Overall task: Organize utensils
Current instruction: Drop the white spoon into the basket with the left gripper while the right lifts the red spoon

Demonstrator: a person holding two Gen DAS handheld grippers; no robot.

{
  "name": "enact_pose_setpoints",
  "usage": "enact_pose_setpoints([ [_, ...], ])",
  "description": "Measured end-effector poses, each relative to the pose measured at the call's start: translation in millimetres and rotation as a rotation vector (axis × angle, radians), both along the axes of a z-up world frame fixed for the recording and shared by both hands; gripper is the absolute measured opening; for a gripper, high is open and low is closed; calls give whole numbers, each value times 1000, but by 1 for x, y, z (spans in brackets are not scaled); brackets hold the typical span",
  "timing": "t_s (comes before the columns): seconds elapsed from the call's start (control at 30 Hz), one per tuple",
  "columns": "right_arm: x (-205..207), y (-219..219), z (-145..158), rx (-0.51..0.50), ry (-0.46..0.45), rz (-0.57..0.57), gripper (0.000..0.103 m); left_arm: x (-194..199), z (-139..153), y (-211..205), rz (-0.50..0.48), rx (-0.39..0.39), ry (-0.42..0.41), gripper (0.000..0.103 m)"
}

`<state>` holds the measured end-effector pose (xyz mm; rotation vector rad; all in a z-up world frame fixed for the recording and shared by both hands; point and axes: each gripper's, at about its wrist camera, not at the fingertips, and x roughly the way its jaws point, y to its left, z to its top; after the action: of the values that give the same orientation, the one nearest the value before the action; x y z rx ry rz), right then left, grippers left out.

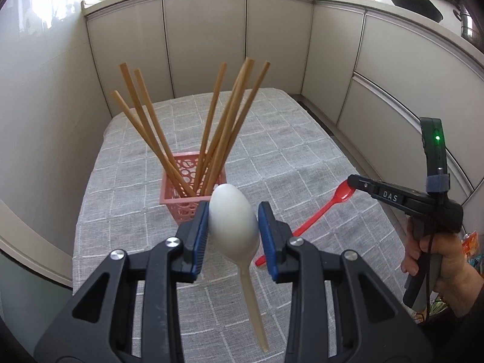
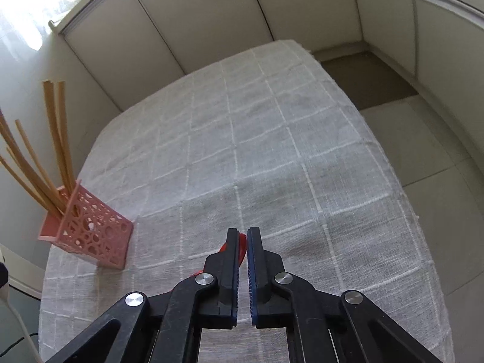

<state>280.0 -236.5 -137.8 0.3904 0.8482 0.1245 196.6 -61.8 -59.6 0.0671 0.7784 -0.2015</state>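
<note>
Left wrist view: left gripper [image 1: 233, 236] fingers clamping white spoon [image 1: 234, 220] by its bowl at frame centre, handle hanging down. Pink basket [image 1: 181, 202] w/ chopsticks [image 1: 211, 121] sitting just behind on desk [image 1: 302, 151]. Right gripper [image 1: 352, 180] at mid right gripping red spoon [image 1: 317, 214] by the bowl.

Right wrist view: fingers [image 2: 231, 257] pinching together on red spoon [image 2: 242, 249], lower centre. Basket [image 2: 93, 236] standing at lower left.

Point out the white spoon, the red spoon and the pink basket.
white spoon [image 1: 233, 217], left wrist view, on its bowl.
red spoon [image 1: 314, 216], left wrist view, on its handle.
pink basket [image 2: 96, 236], right wrist view, on its perforated side wall.
</note>
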Motion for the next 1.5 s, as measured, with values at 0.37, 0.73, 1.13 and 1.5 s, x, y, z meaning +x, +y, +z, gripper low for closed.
enact_pose_setpoints([
  [0.37, -25, 37, 72, -107, -163, 71, 3, 4, 36, 35, 109, -63, -132, 35],
  [0.73, -34, 65, 126, -135, -314, 104, 3, 22, 60, 55, 183, -118, -313, 35],
  [1.13, -28, 79, 137, -149, -344, 106, 3, 63, 14, 38, 227, 22, -529, 35],
  [1.5, -20, 82, 131, -163, -318, 105, 3, 68, 4, 41, 221, 41, -504, 35],
])
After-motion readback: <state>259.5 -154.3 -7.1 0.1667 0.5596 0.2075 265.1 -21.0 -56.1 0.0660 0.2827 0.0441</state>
